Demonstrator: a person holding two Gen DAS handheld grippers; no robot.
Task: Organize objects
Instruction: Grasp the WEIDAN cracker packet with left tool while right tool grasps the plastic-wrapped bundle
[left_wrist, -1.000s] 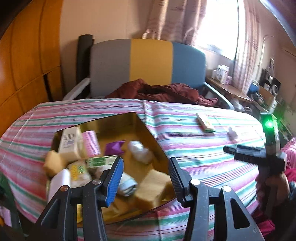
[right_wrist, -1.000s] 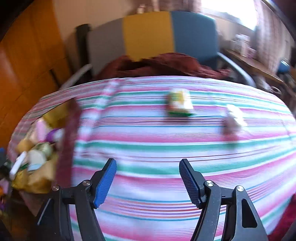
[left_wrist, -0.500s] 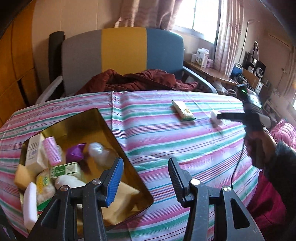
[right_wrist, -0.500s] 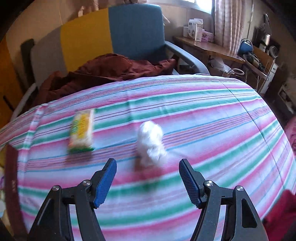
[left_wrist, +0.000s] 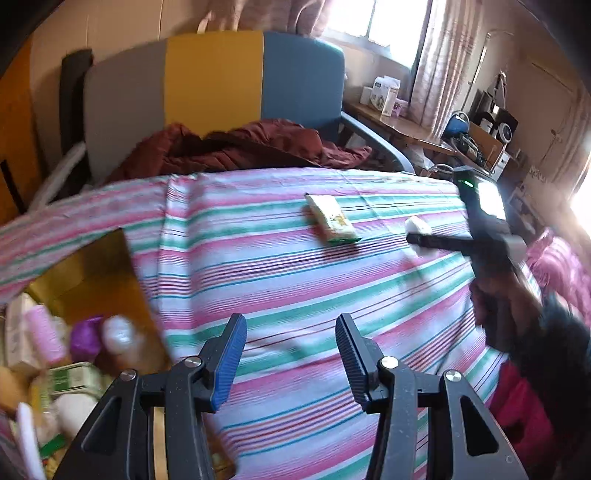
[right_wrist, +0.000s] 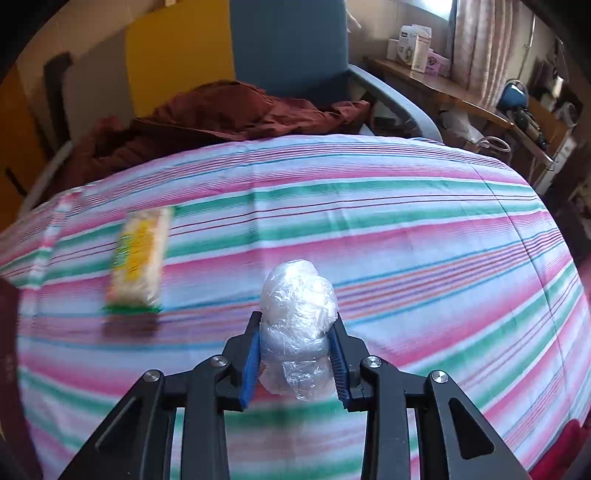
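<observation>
Right gripper (right_wrist: 297, 363): fingers closed on a crumpled clear plastic-wrapped bundle (right_wrist: 297, 314), which sits pinched between the blue pads and rests low over the striped surface (right_wrist: 406, 236). A yellow-and-green packet (right_wrist: 138, 258) lies flat on the cloth, to the left of the bundle and apart from it.

Left gripper (left_wrist: 291, 360): fingers open, nothing between them, hanging above bare striped cloth. A gold tin (left_wrist: 107, 266) stands at the left edge of that view, holding a pink roller (left_wrist: 46, 334), a purple item (left_wrist: 85, 334) and other small goods, blurred. Behind the surface, a chair (left_wrist: 214, 74) carries a dark red garment (left_wrist: 236, 147).
</observation>
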